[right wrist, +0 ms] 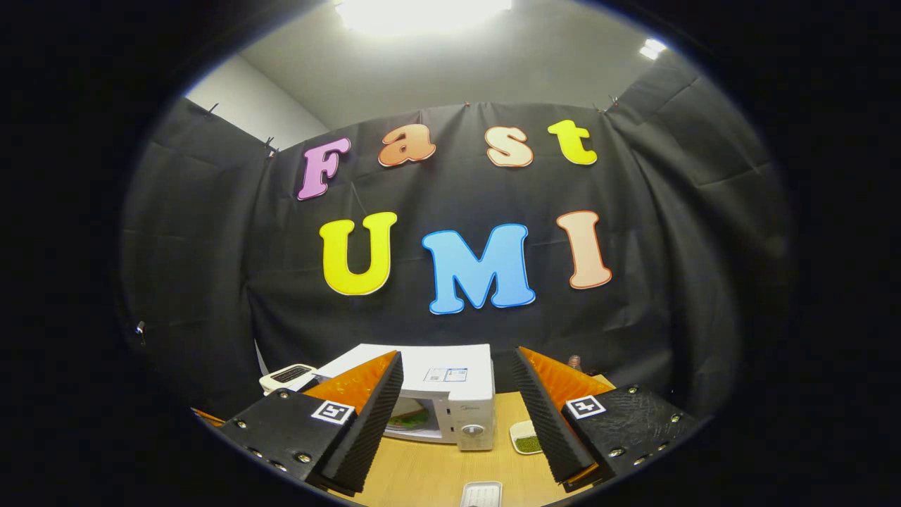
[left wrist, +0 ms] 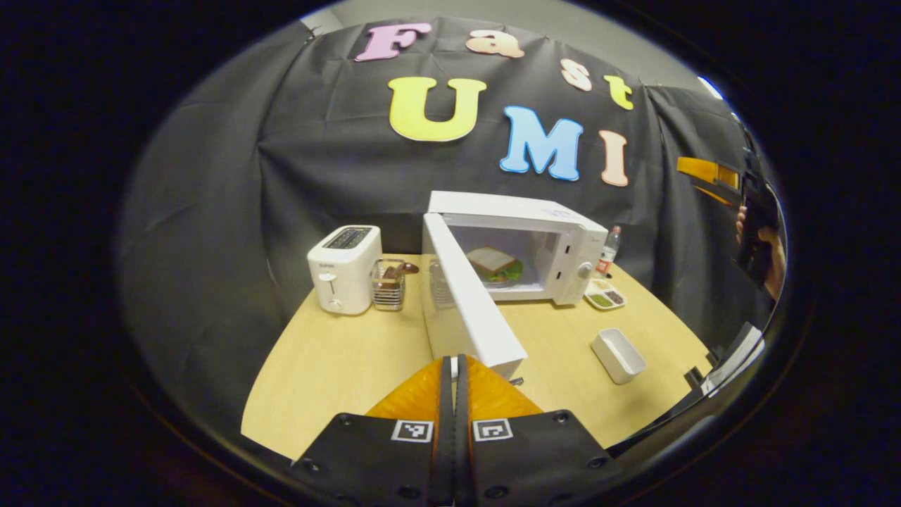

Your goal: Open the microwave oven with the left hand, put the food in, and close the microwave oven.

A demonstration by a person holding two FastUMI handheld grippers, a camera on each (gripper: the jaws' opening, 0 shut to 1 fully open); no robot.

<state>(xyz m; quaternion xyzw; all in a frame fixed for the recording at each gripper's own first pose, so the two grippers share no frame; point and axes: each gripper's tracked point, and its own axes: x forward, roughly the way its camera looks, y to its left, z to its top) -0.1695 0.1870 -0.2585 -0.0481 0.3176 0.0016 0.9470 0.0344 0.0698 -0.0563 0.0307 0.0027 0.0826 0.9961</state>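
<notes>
Left gripper view: we are seeing the left gripper [left wrist: 454,366] with its fingers clenched together, nothing between them, sitting just in front of the near edge of the microwave door [left wrist: 473,299]. The door is standing swung wide open toward us. Beyond it, the microwave oven [left wrist: 542,243] is resting on the tabletop [left wrist: 338,366], and the sandwich [left wrist: 495,264] is lying inside its cavity. To the left we are finding a white toaster [left wrist: 343,269] and a small wire rack [left wrist: 388,284] beside it. To the right of the oven a sectioned dish [left wrist: 605,296] and a white rectangular container [left wrist: 618,355] are sitting apart.

In the right gripper view we are holding the right gripper [right wrist: 459,394] released, fingers spread wide, raised well above the tabletop and facing the oven, with the sandwich showing in the cavity.
</notes>
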